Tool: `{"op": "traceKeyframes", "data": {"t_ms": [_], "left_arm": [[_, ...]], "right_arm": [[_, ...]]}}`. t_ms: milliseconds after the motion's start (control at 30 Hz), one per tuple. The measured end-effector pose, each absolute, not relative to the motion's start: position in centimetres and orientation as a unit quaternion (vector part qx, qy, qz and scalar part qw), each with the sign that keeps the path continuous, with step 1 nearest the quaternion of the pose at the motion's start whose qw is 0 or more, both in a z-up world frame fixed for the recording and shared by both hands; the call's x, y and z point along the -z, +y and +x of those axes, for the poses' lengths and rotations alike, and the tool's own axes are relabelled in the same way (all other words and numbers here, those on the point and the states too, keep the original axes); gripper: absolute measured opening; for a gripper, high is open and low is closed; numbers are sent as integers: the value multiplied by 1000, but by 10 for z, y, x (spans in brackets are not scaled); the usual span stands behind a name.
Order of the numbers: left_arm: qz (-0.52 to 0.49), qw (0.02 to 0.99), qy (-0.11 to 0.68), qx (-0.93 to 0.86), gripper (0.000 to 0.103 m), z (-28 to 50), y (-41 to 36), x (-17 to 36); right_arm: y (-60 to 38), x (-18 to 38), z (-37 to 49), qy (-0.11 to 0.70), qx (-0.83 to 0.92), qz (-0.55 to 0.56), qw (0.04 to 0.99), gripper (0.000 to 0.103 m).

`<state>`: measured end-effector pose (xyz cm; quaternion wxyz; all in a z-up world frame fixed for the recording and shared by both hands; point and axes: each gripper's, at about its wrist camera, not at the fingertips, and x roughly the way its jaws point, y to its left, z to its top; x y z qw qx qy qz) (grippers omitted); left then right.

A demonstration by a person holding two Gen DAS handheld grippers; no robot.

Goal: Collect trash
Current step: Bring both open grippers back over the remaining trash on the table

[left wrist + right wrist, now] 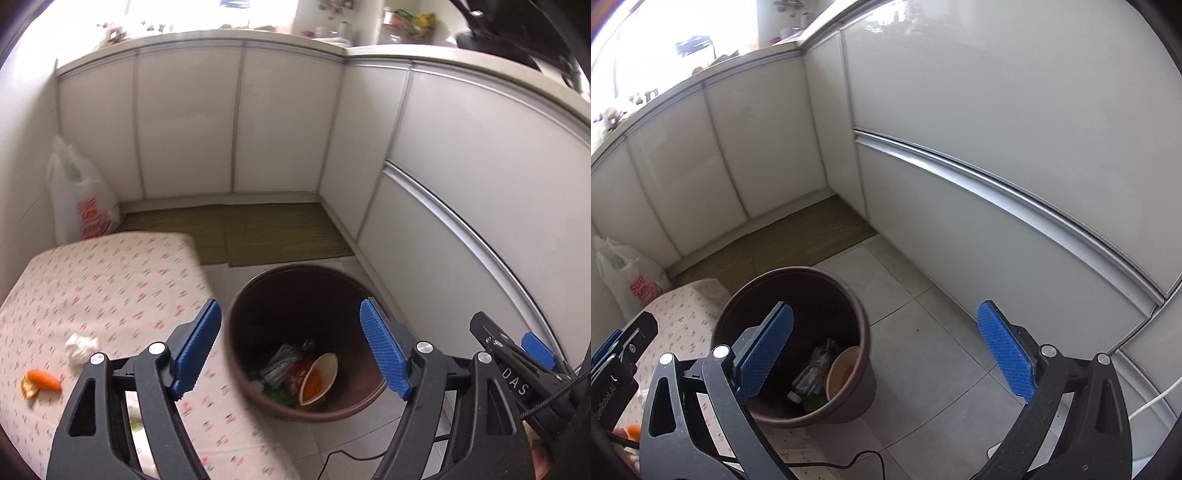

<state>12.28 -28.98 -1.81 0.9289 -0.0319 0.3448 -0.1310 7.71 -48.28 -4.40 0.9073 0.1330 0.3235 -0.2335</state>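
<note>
One round dark-brown plastic bin [255,295] stands on the grey tiled floor [923,332] beside a low table under a pink-flowered white cloth [110,280]. Inside the bin lie one tan paper cup [319,380] on its side with something orange in it, and crumpled wrappers [284,363] whose number is hard to count in the shadow. Two pieces of trash lie on the cloth: one crumpled white tissue [82,347] and one curl of orange peel [38,382], near each other but apart. The left gripper [291,345] hangs over the bin, its blue pads spread wide with nothing between them. The right gripper [886,350] is likewise spread and empty. One white plastic shopping bag with red print [79,195] leans against the white cabinet fronts [280,122], beside two green woven mats [273,232].
</note>
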Motion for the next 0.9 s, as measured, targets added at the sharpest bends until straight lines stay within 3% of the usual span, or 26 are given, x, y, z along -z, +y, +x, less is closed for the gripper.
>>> {"op": "traceKeyframes", "data": {"t_ms": [533,900], "left_arm": [[-106,924,365,51,76,84,-162,20],[-129,917,377,3,76,66,-88,36]], "right_arm": [[-358,8,61,290,149,39,944,96],[-287,16,63,302,103,-7,948,96]]}}
